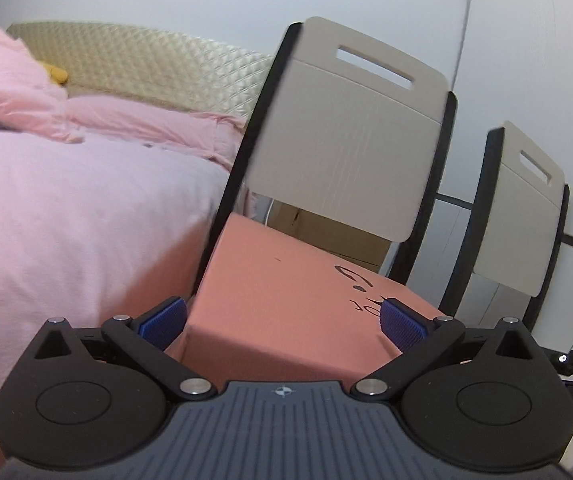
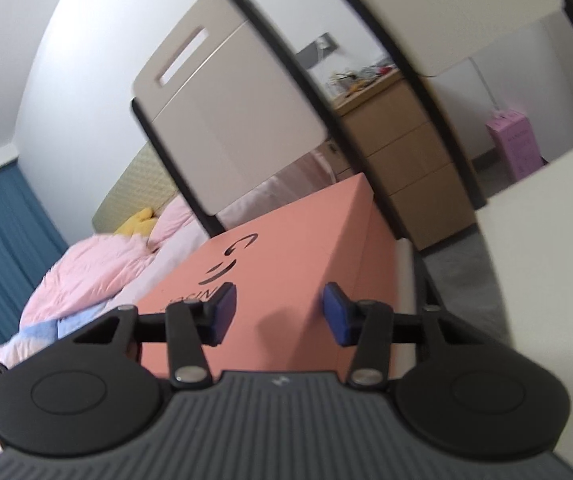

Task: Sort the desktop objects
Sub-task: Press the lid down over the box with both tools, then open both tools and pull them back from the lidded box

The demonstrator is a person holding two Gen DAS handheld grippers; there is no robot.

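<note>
- Pink box [image 1: 294,304]: lies straight ahead of both grippers, its long side running away toward the chairs [image 1: 346,132].
- Left gripper [image 1: 284,320]: fingers spread wide, flanking its near corner.
- Right gripper [image 2: 278,312]: fingers parted across its top edge, gripping nothing.

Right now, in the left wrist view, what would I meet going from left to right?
Pink bedding → salmon box between the left gripper's open fingers → nearer chair back → farther chair back.
</note>
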